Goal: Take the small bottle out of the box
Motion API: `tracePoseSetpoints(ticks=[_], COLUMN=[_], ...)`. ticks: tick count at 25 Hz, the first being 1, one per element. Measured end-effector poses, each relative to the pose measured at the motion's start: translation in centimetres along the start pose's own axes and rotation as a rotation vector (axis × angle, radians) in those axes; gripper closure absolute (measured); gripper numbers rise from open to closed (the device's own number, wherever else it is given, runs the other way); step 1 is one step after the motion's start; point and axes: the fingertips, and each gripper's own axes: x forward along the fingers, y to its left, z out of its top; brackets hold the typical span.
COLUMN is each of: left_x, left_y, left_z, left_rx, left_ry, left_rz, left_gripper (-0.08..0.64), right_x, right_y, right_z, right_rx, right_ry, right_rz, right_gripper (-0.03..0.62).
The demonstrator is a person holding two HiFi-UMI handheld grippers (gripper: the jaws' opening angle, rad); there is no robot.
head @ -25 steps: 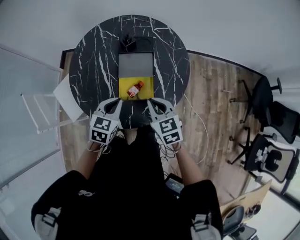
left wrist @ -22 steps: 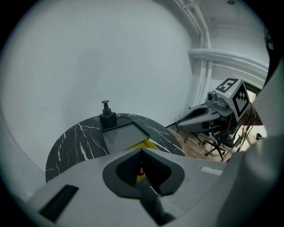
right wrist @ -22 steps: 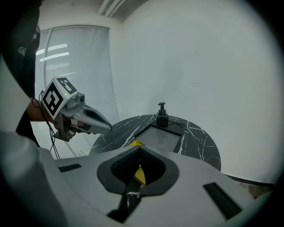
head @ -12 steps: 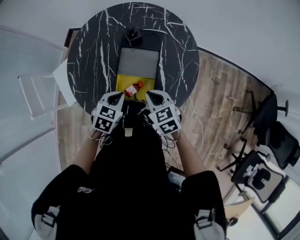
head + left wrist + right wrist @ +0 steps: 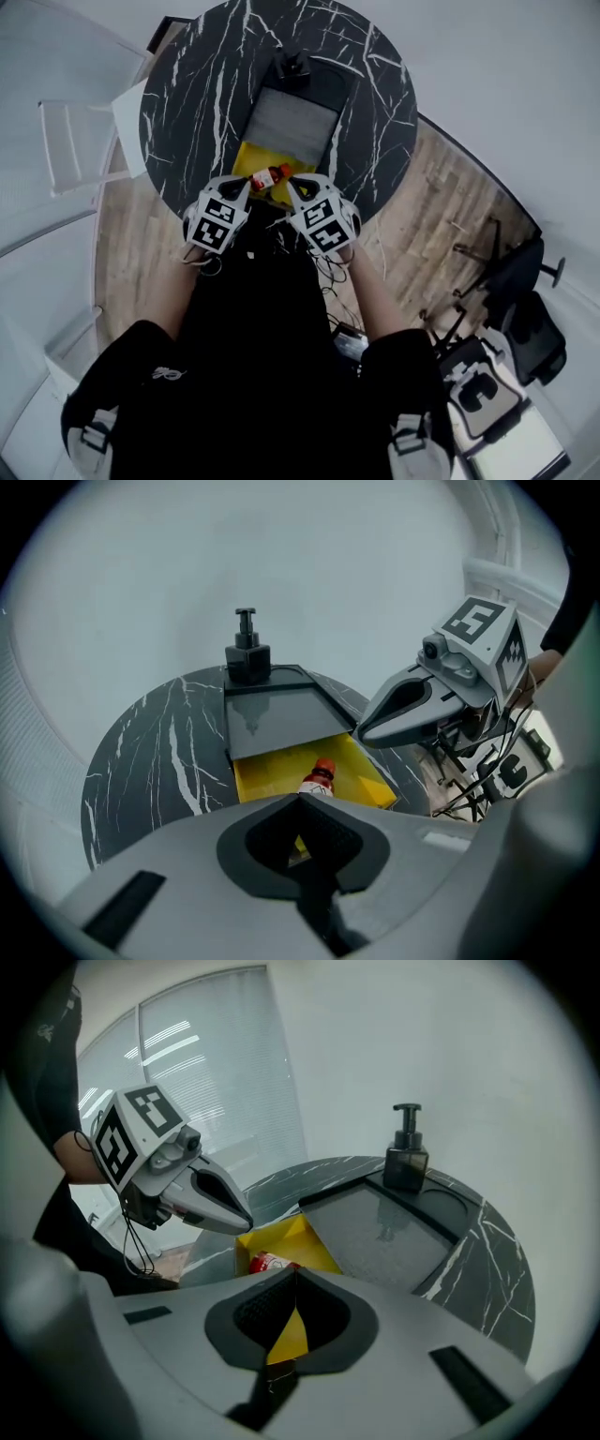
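A small orange bottle (image 5: pixel 269 176) with a white label lies on its side in the open yellow box (image 5: pixel 246 159) at the near edge of the round black marble table (image 5: pixel 187 103). My left gripper (image 5: pixel 244 183) is shut and empty, its tips just left of the bottle. The shut, empty right gripper (image 5: pixel 290 184) sits just right of it. In the left gripper view the bottle (image 5: pixel 319 778) shows just past the closed tips (image 5: pixel 300 799). The bottle (image 5: pixel 272 1263) also peeks over the closed tips (image 5: pixel 295 1274) in the right gripper view.
A flat grey panel (image 5: pixel 292 120) lies behind the yellow box, with a black pump dispenser (image 5: pixel 292 66) at its far end. A white chair (image 5: pixel 84 141) stands left of the table. Office chairs (image 5: pixel 525 319) stand on the wooden floor at the right.
Both grippers have moved forward from the table's near edge to the yellow box and now flank the bottle. The head view has swung, so the table appears tilted. The bottle has not moved.
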Motion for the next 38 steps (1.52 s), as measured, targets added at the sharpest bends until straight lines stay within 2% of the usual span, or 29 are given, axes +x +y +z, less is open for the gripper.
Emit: tracePoseSetpoints(ticks=[2,4,9,11,15,24,33,38], left_x=[0.3,0.4,0.4,0.3,0.2,-0.2,-1.1,-1.6], left_y=[0.2,0.3,0.9,1.1,1.5,1.7,1.6,1.7], left_z=[-0.2,-0.5,-1.3,-1.5,-2.0,-2.9,-3.8,-4.2], left_rx=[-0.022,-0.042,-0.078,-0.09,-0.112,-0.125,-0.132,-0.137], left_ry=[0.007,0.011,0.025,0.028,0.027,0.013,-0.01,-0.013], left_rz=[0.01,0.016,0.032,0.034,0.035,0.032,0.027,0.03], left_gripper=[0.561,0.561,0.561,0.561,0.561,0.561,0.561,0.561], right_x=[0.8,1.5,3.4,4.2,5.3,7.5,9.2,9.7], right_y=[0.2,0.2,0.1,0.2,0.2,0.3,0.6,0.4], right_z=[-0.7,-1.1,-1.4,-1.7,-1.8,-3.1,-4.2,-4.4], right_rx=[-0.028,-0.102,-0.48,-0.625,-0.804,-1.053,-1.155,-1.15], right_ry=[0.049,0.092,0.196,0.249,0.312,0.451,0.535,0.561], right_rz=[0.043,0.051,0.008,0.008,0.006,0.037,0.043,0.002], right_gripper=[0.595,0.595,0.589,0.5,0.495,0.453,0.428,0.411])
